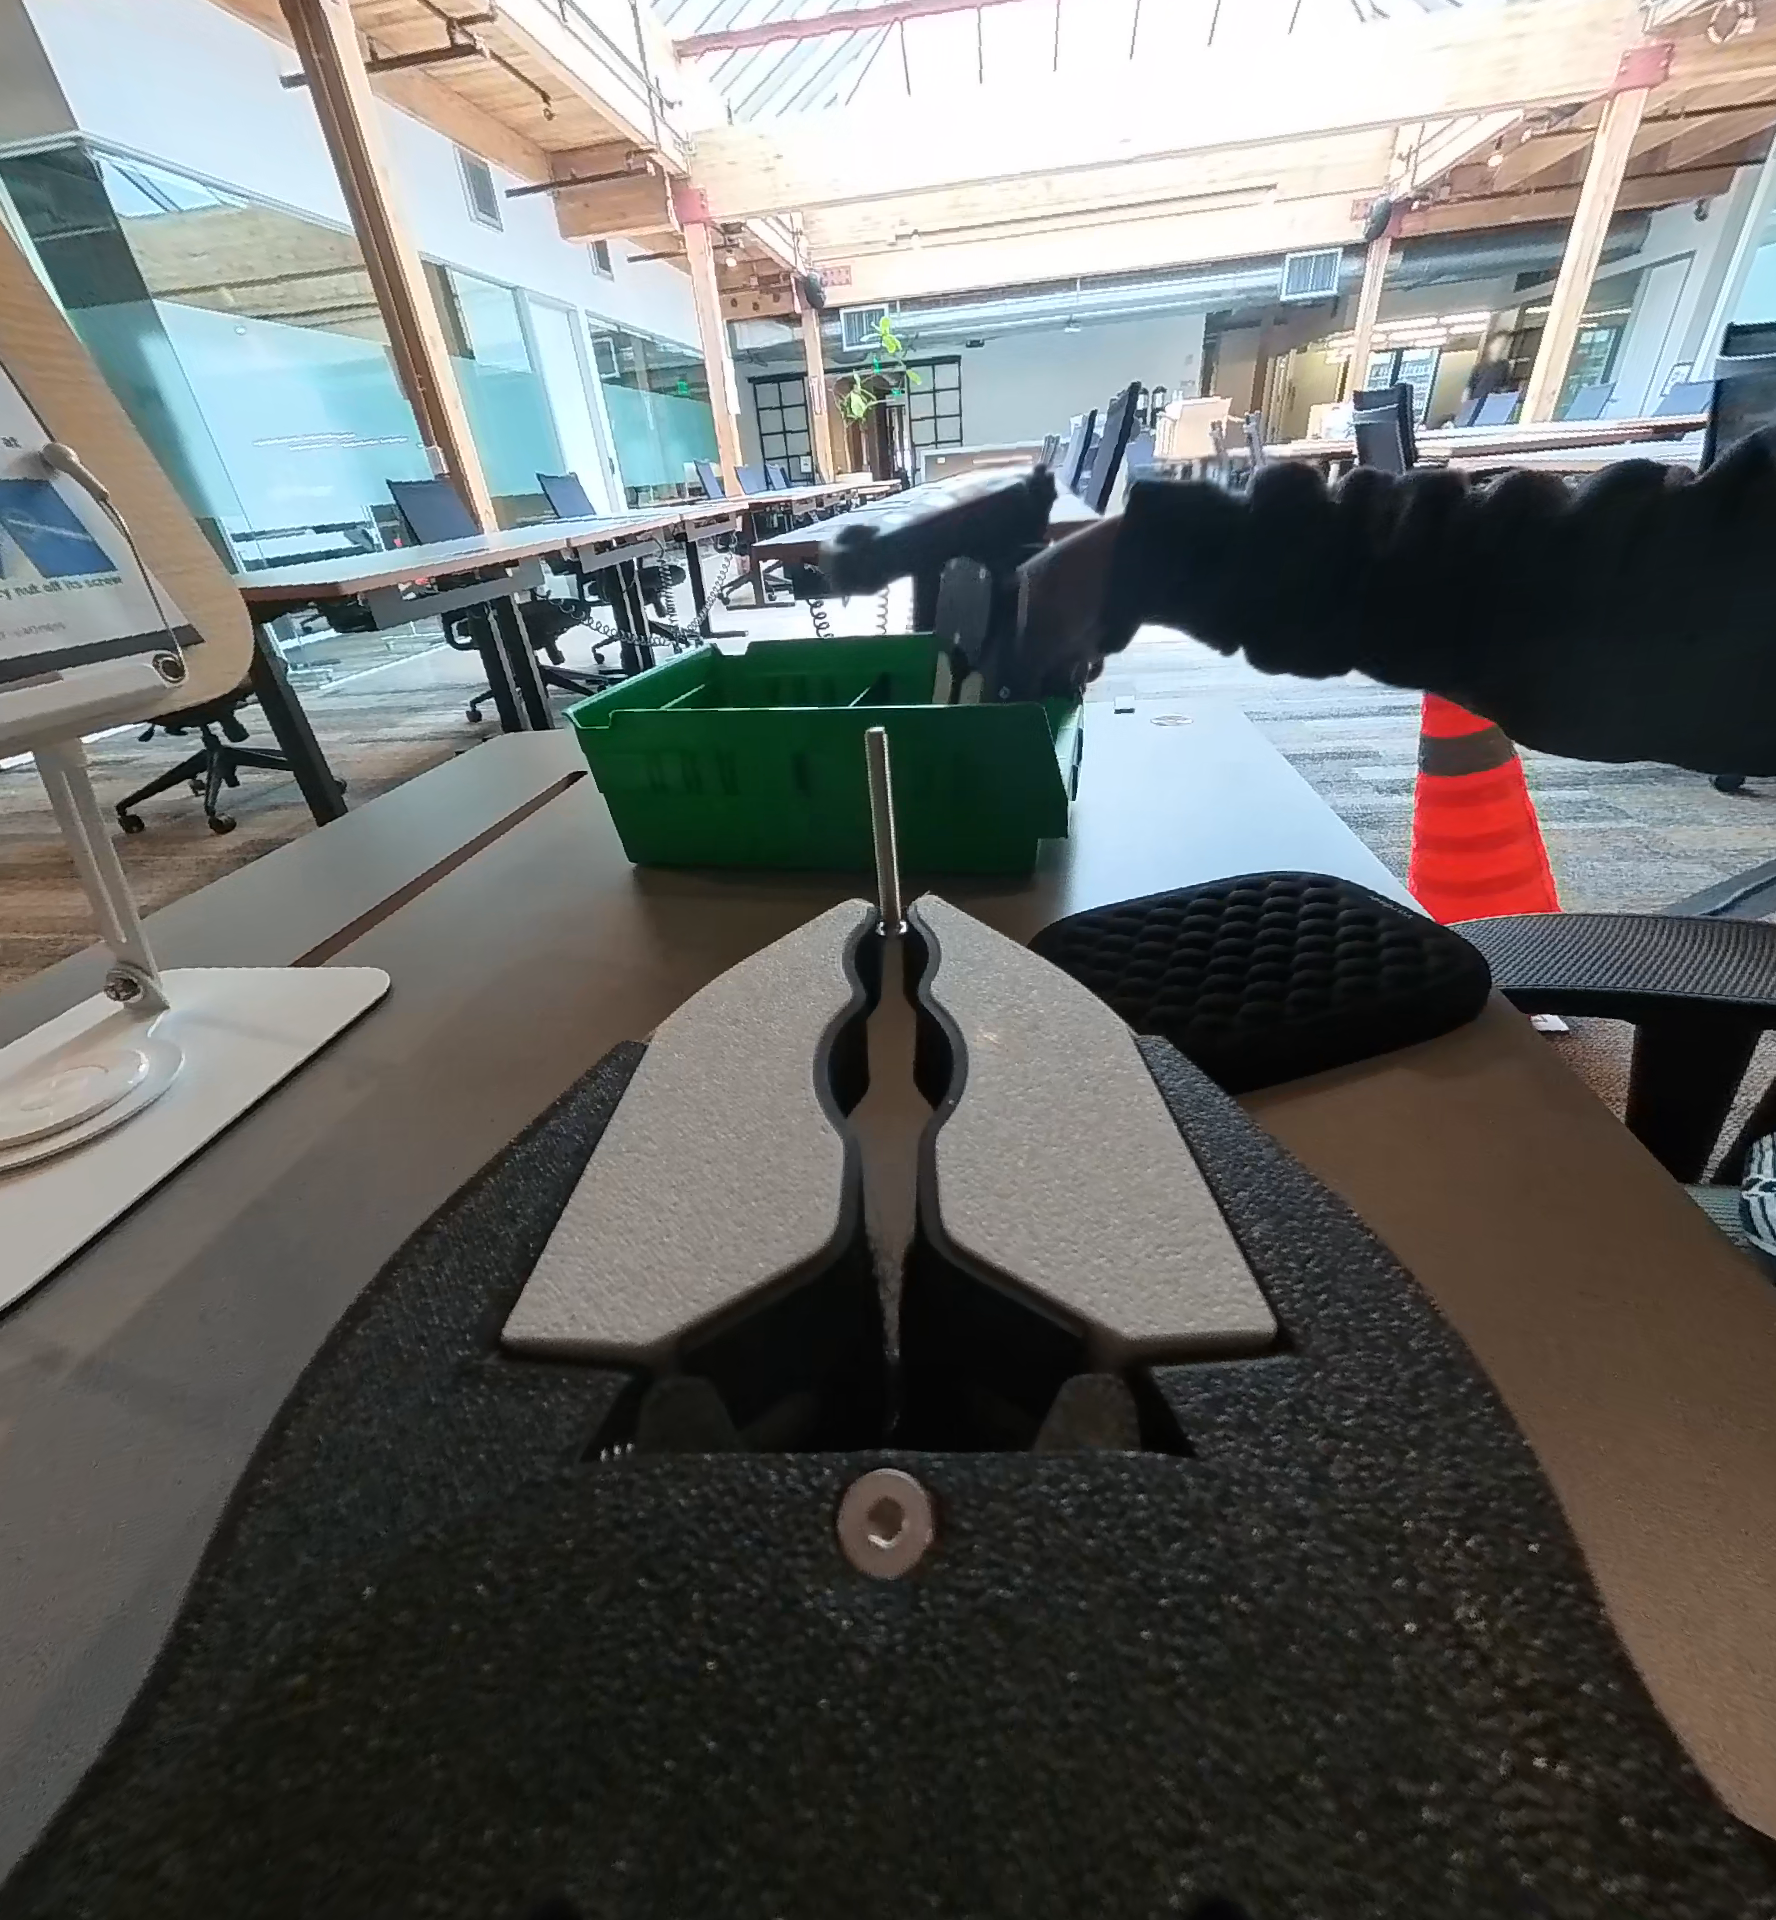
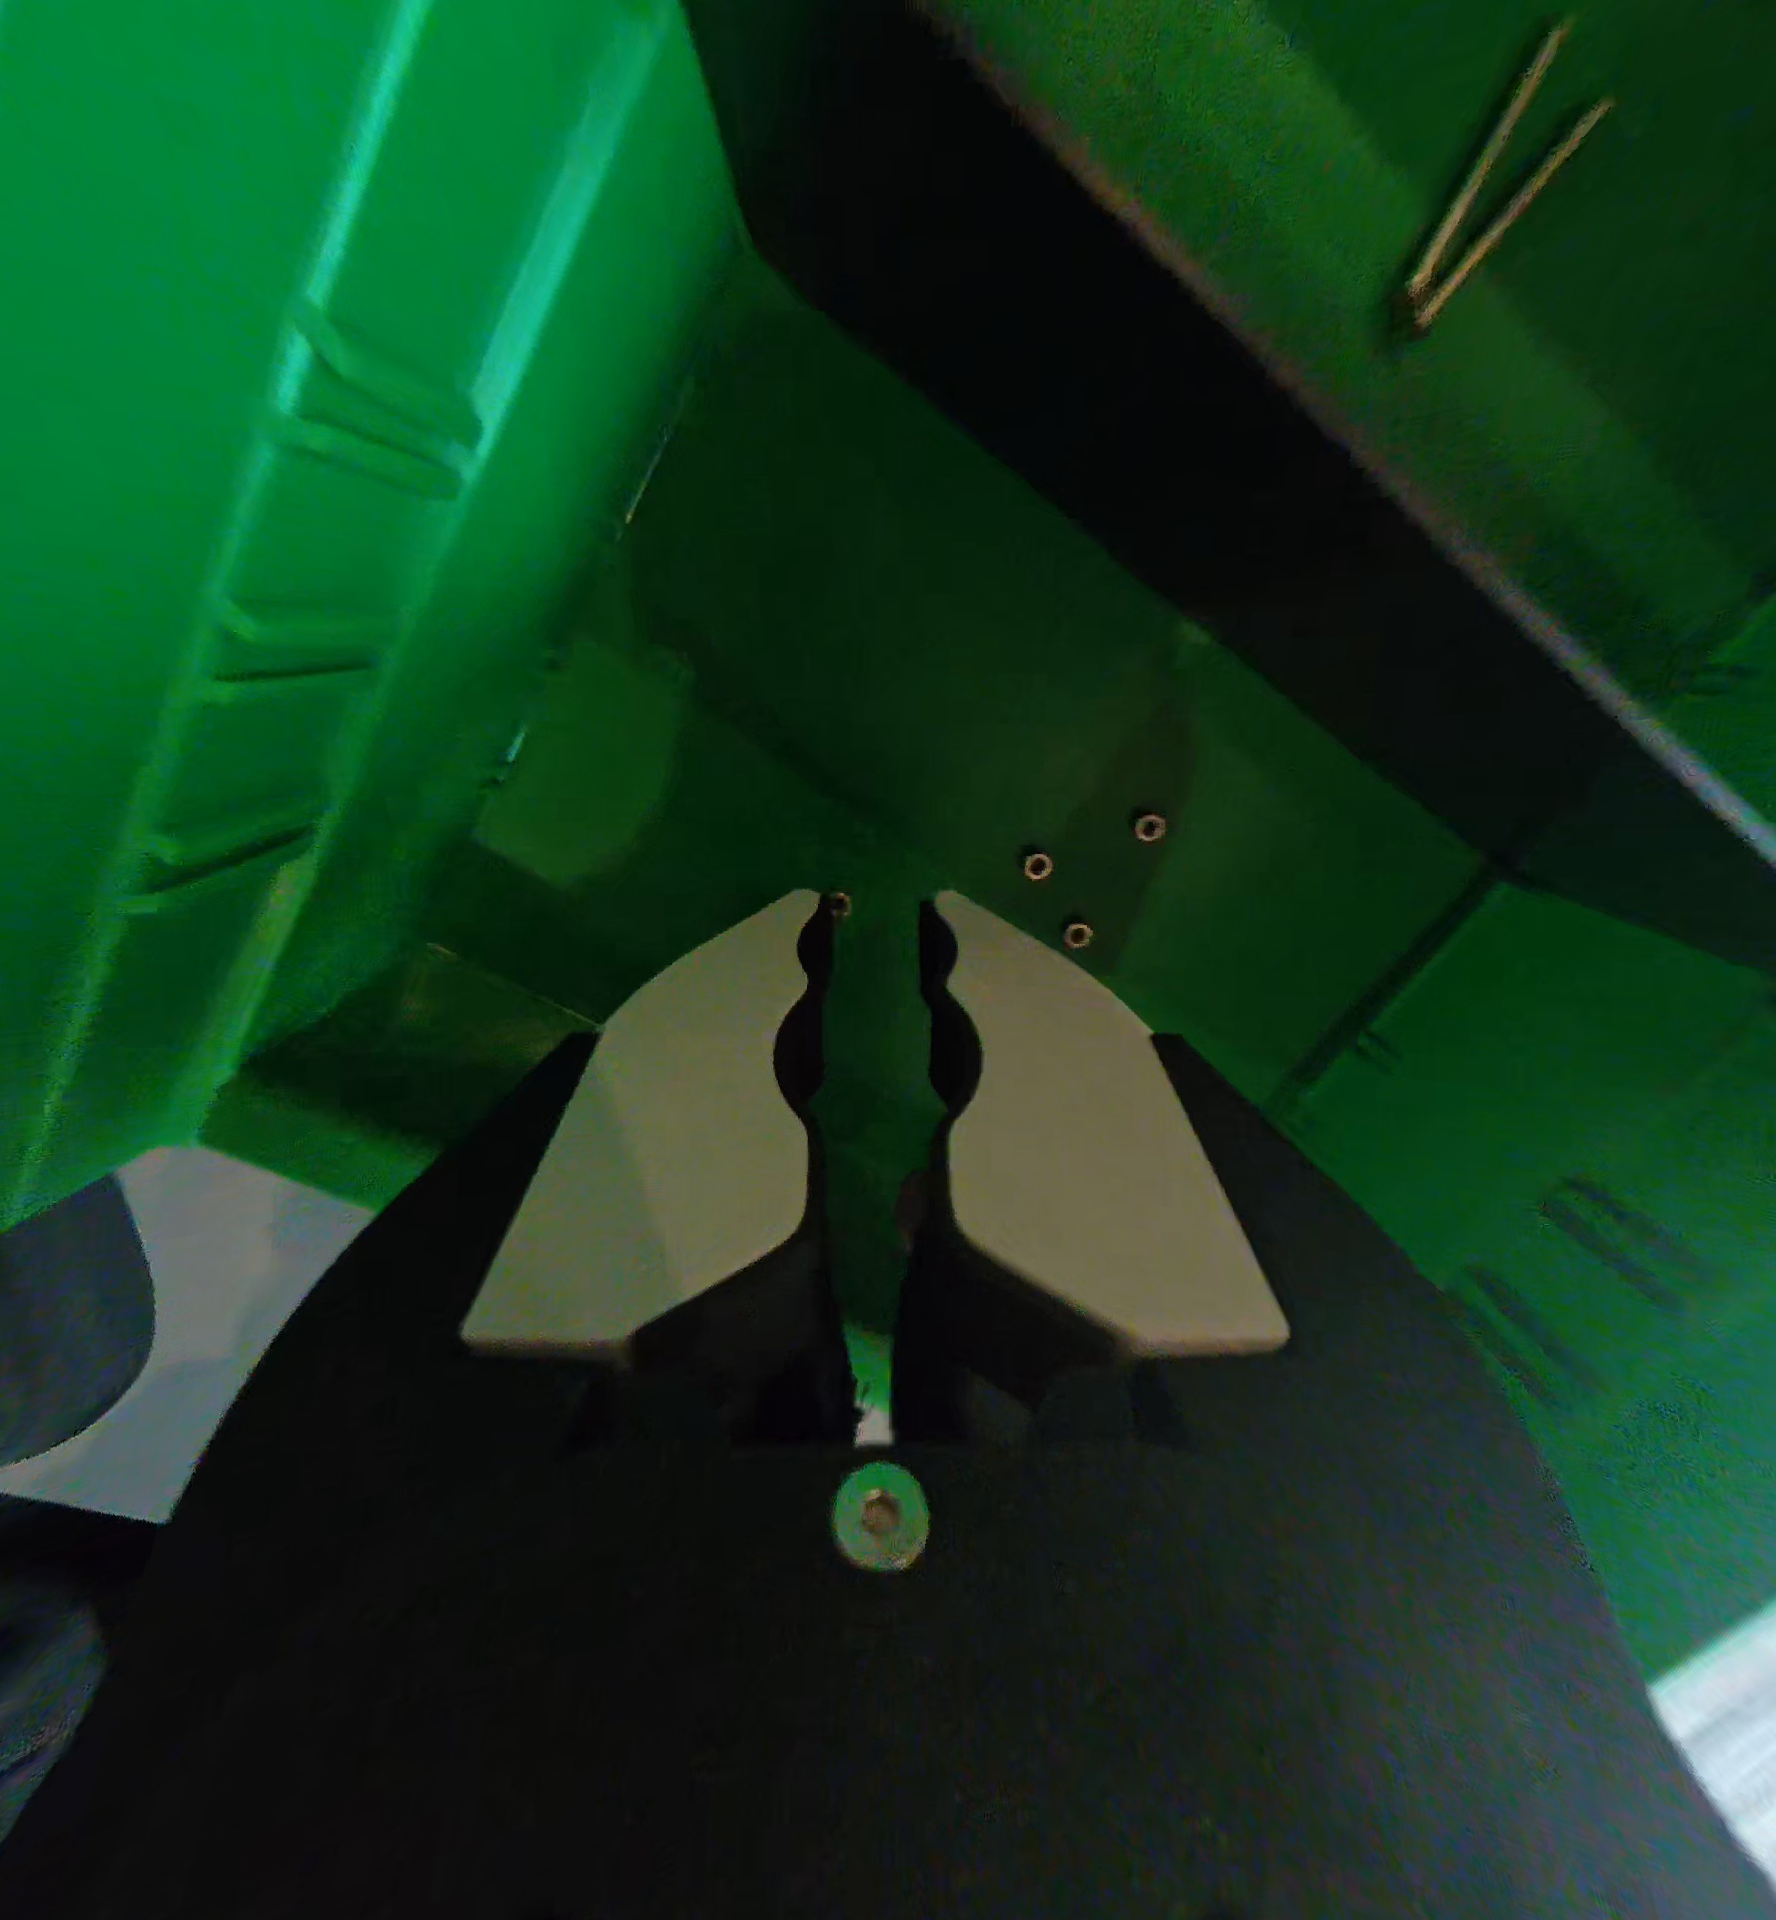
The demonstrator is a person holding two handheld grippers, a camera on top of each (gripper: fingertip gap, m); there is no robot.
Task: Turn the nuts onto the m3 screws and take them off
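Left fingers (image 1: 759, 1101) clamped on long thin silver metal screw (image 1: 880, 821), head end pinched at left gripper (image 1: 894, 928) tips, shaft standing upright above them, bare of nuts along visible length. Behind screw, green plastic divided bin (image 1: 822, 800) on dark brown desk (image 1: 427, 997). Right gripper (image 2: 878, 906) reaching down into bin compartment on black-sleeved arm (image 1: 1486, 613); right fingers (image 2: 686, 1122) slightly apart, green floor visible in gap. One small round metal nut (image 2: 839, 904) at left fingertip's edge, touching or just beside it, cannot tell; not pressed between both pads. Three more small nuts loose on compartment floor just right of tips: (image 2: 1038, 865), (image 2: 1150, 827), (image 2: 1076, 934). Two more thin screws (image 2: 1497, 197) lying in neighbouring compartment past dark divider (image 2: 1227, 468). Black honeycomb-textured pad (image 1: 1268, 977) on desk right of left gripper, white tablet stand (image 1: 136, 997) on left, orange traffic cone (image 1: 1476, 821) on floor beyond.
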